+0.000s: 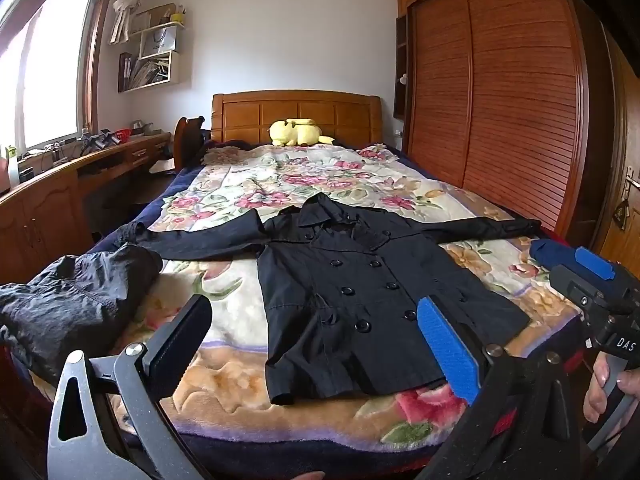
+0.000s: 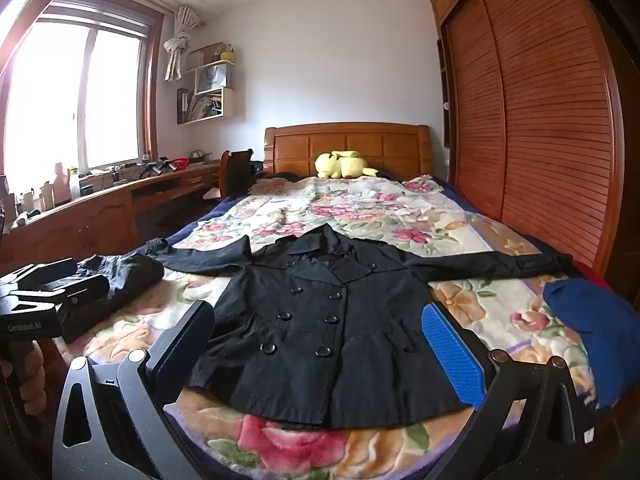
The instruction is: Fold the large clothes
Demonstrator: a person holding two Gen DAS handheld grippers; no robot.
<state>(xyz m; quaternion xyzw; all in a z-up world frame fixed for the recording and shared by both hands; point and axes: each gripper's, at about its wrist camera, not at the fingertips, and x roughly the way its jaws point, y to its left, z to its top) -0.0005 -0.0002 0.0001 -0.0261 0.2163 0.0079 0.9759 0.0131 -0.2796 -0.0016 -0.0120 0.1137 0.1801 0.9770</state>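
A black double-breasted coat (image 1: 352,292) lies flat, face up, on the floral bed cover, sleeves spread out to both sides; it also shows in the right wrist view (image 2: 320,320). My left gripper (image 1: 316,344) is open and empty, held above the coat's hem at the foot of the bed. My right gripper (image 2: 320,344) is open and empty too, over the hem. The right gripper's body (image 1: 592,288) shows at the right of the left wrist view. The left gripper's body (image 2: 44,300) shows at the left of the right wrist view.
A crumpled dark garment (image 1: 76,296) lies at the bed's left front. A blue garment (image 2: 596,320) lies at the right front. A yellow plush toy (image 1: 296,132) sits by the headboard. A wooden desk (image 1: 60,184) runs along the left; a wardrobe (image 1: 512,100) stands at the right.
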